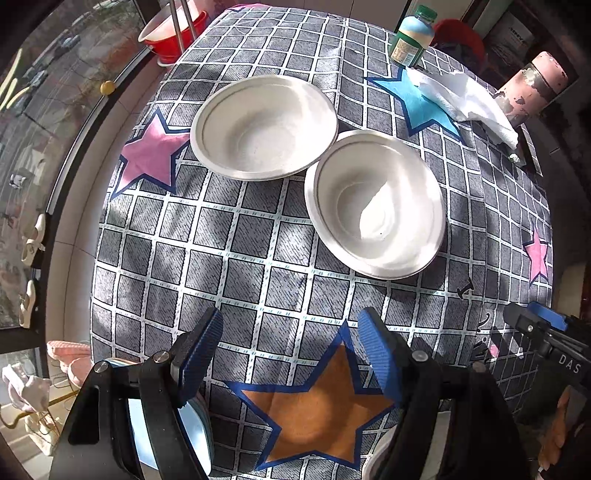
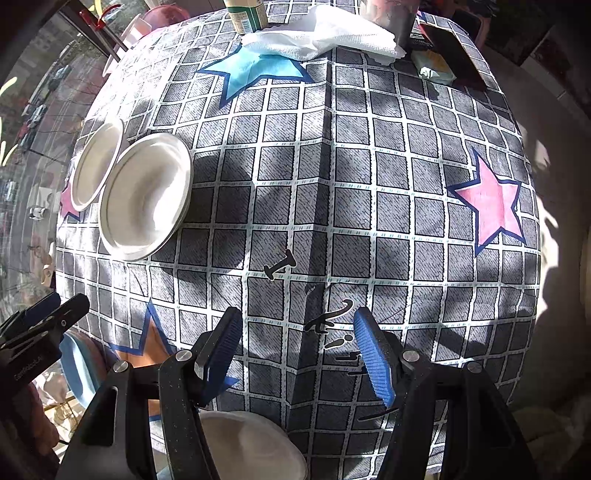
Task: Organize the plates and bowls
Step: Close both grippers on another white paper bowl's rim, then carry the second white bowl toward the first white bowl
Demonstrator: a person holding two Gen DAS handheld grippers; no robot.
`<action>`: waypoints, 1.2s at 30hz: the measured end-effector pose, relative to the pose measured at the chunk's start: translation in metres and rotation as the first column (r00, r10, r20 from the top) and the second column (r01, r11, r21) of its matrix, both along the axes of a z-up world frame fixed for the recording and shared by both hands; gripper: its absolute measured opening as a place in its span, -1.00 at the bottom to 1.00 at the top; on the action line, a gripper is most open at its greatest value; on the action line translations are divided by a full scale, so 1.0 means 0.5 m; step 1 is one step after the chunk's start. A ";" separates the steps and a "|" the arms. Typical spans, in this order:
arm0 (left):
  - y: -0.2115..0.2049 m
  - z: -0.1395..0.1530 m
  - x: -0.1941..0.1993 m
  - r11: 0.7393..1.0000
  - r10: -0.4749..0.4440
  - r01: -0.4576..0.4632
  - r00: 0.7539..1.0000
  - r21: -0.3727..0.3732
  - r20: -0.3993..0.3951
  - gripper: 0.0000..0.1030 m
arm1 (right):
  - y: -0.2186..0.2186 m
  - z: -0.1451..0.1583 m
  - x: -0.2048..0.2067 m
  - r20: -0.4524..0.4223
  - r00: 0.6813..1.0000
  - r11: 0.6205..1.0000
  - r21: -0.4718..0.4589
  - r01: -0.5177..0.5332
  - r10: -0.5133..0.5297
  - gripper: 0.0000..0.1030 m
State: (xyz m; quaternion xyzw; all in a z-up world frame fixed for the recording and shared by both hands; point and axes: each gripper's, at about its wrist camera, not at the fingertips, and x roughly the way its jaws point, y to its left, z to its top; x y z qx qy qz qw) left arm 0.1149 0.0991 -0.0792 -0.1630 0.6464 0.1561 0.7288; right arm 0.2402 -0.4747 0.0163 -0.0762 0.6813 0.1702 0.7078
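Observation:
Two white bowls stand side by side on the checked tablecloth: the far bowl (image 1: 263, 125) and the near bowl (image 1: 375, 203); in the right wrist view they are the far bowl (image 2: 96, 164) and the near bowl (image 2: 146, 195), at the left. My left gripper (image 1: 291, 354) is open and empty above an orange star, short of the bowls. A light blue plate (image 1: 195, 428) lies under its left finger at the table's front edge. My right gripper (image 2: 297, 350) is open and empty over the tablecloth. A white bowl or plate (image 2: 255, 446) lies below it at the front edge.
A green-capped bottle (image 1: 412, 35), a white cloth (image 1: 465, 101) and a pink worn cylinder (image 1: 532, 86) stand at the table's far side. A red basin (image 1: 173, 31) is beyond the far left corner. A window runs along the left.

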 end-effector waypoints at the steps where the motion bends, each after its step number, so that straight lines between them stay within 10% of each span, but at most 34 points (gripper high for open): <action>1: 0.007 -0.005 0.012 1.000 0.023 -0.023 1.000 0.007 -0.002 0.53 | 0.047 -0.025 -0.008 0.005 1.000 1.000 0.002 -0.015 0.015 0.24; 17: 0.053 -0.127 0.117 0.976 0.219 -0.219 0.972 0.010 -0.079 0.51 | 0.354 -0.205 0.076 -0.045 0.990 0.989 0.074 -0.128 0.132 0.24; 21: 0.059 -0.148 0.124 0.967 0.239 -0.244 0.968 -0.067 -0.074 0.04 | 0.375 -0.235 0.072 -0.079 0.988 0.989 0.080 -0.128 0.134 -0.12; 25: 0.036 -0.146 0.147 0.981 0.176 -0.180 0.983 -0.073 -0.059 -0.49 | 0.383 -0.253 0.061 -0.122 0.985 0.988 0.114 -0.108 0.122 -0.54; 36: -0.061 -0.145 0.139 0.999 -0.002 0.000 0.997 -0.033 -0.072 -0.51 | 0.360 -0.262 -0.030 -0.161 0.976 0.984 0.124 -0.128 0.147 -0.56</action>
